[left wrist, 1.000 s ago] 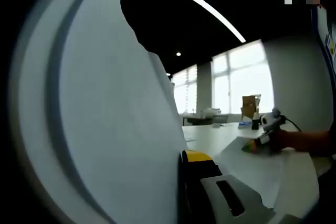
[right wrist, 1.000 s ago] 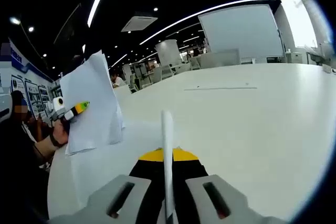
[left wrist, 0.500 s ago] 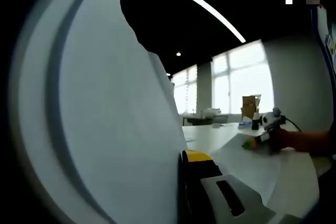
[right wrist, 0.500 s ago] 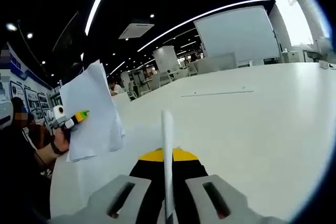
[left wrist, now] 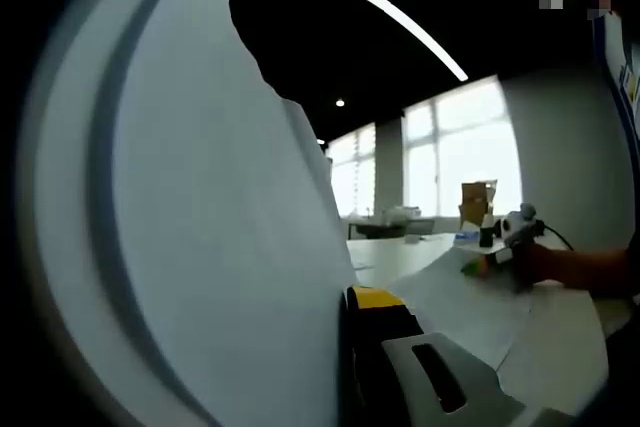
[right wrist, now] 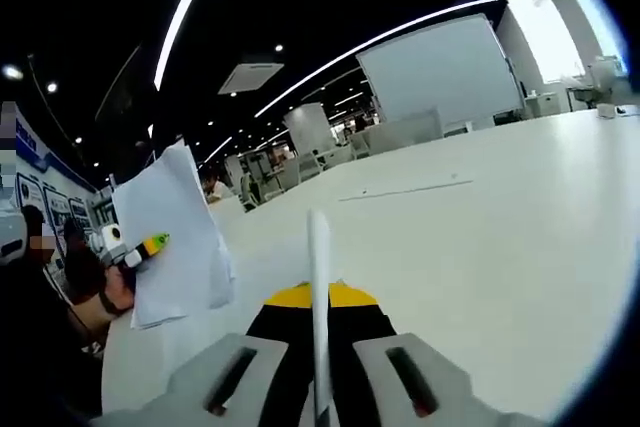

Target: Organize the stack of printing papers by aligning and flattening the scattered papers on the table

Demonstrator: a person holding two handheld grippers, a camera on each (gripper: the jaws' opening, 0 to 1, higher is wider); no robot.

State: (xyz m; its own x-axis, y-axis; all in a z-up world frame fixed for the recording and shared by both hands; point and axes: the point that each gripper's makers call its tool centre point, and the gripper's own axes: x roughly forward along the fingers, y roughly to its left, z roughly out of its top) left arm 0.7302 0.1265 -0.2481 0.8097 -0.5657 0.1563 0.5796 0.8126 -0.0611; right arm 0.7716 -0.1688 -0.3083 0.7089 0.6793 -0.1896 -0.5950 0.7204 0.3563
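A thick stack of white printing papers (left wrist: 200,247) stands upright in the left gripper view, and my left gripper (left wrist: 350,299) is shut on its lower edge, its yellow-tipped jaw pressed against the sheets. From the right gripper view this same stack (right wrist: 180,237) stands at the left of the white table (right wrist: 480,227), with the left gripper (right wrist: 148,245) clamped on it. My right gripper (right wrist: 319,292) is shut on a white sheet seen edge-on (right wrist: 318,247). In the left gripper view that sheet (left wrist: 470,307) slopes up to the right gripper (left wrist: 490,259).
A person (right wrist: 55,297) sits at the table's left end, and a hand (left wrist: 570,267) holds the right gripper. A cardboard box (left wrist: 478,202) stands far back by bright windows. A large white screen (right wrist: 440,67) and chairs stand beyond the table.
The right gripper view has tipped a little, so the table and screen shifted. The sheet held by the right gripper has risen slightly. The upright stack stays put.
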